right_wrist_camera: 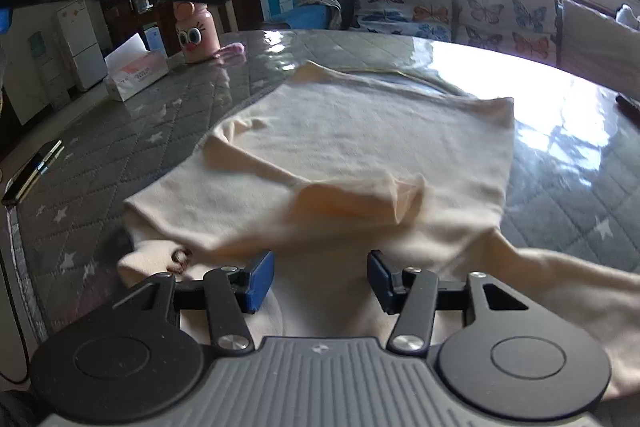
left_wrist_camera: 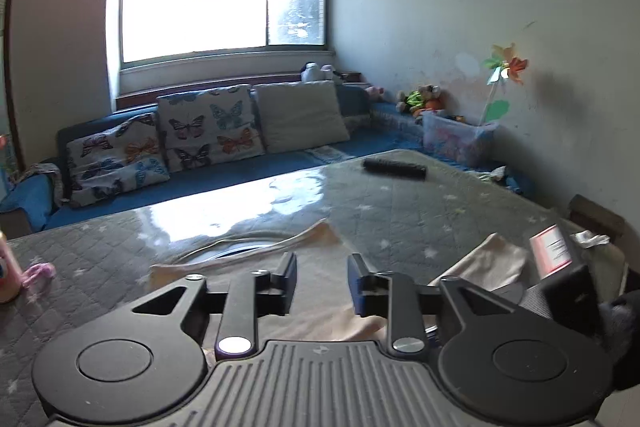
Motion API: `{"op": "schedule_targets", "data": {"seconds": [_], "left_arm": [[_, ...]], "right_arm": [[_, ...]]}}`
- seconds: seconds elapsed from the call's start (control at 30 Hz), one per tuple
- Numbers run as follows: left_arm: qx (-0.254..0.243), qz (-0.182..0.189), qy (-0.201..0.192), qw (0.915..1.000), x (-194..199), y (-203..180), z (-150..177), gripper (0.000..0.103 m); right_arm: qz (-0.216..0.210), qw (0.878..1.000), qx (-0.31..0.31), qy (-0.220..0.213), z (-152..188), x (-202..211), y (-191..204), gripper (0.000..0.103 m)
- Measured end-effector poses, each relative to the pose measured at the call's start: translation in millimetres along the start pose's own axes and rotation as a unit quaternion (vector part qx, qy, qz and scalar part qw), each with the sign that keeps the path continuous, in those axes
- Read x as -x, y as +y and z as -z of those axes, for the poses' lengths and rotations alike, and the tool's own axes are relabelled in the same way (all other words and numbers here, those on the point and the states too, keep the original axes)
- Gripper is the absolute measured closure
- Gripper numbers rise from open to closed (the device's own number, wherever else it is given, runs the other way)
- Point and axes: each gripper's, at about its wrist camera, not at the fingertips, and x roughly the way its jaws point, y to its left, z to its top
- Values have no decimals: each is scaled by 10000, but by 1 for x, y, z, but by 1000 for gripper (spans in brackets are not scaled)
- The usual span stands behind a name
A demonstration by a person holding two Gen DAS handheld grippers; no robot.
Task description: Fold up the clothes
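Cream garment [right_wrist_camera: 360, 147] lies flat on the quilted counter [right_wrist_camera: 100, 163], long axis running away toward the sofa [right_wrist_camera: 460, 11]. Right view alone shows a pink bottle [right_wrist_camera: 196, 31] and tissue box [right_wrist_camera: 136, 71]; left view a remote [left_wrist_camera: 394, 169]. Left tool [left_wrist_camera: 322, 277] and right tool [right_wrist_camera: 320, 277] hover over the cloth, angled down, jaws apart, gripping nothing.

- Left gripper [left_wrist_camera: 322, 281]: jaws a little apart, nothing pinched between them.
- Right gripper [right_wrist_camera: 320, 277]: jaws wider apart, tipped down, nothing pinched.
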Motion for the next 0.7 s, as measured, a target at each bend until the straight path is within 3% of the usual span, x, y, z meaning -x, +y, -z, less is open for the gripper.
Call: {"op": "schedule_targets", "data": {"seconds": [0.23,0.4,0.53,0.7], "left_arm": [[108,-711,745,9946,8,49,47,72],[364,-997,1131,9879,0,67,77,72],[267,-797,1136,9900,-8,55,82,72],[261,-444,1100,9926,-24,36,75,72]], "right_arm": [[-132,9992,-361,-79,2,20,-12,48],[47,9971,-582,-492,-14,33,-20,48],[236,9970,-389,-630,-32,27,-14,48],[303,9977,-379,-483,-44,6,-10,48]]}}
